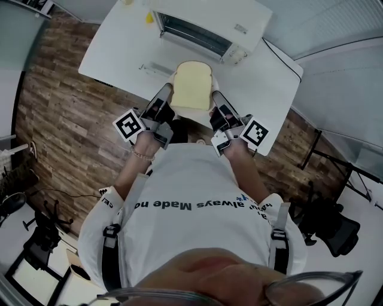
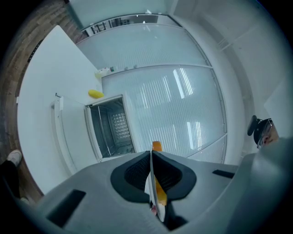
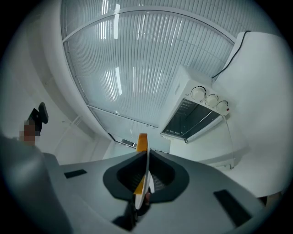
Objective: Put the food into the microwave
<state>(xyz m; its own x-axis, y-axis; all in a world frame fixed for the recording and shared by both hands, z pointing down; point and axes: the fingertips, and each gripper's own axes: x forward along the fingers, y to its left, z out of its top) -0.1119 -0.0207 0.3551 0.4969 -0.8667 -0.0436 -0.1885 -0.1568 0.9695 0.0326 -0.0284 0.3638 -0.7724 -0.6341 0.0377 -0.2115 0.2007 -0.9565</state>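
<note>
Two grippers are pinching one white plate [image 1: 173, 79]: my left gripper [image 1: 165, 99] is squeezing its left rim, my right gripper [image 1: 218, 102] its right rim. Its bread slice [image 1: 192, 85] is hovering just near of the open microwave [image 1: 206, 25].

**Legible text: one item**

Head view: the white shirt [image 1: 197, 179] carries dark print across the chest, upside down to the camera, reading "always Made no". Both ends are lost in folds. The label [image 1: 240, 28] on the microwave [image 1: 209, 18] is too small to read.
</note>
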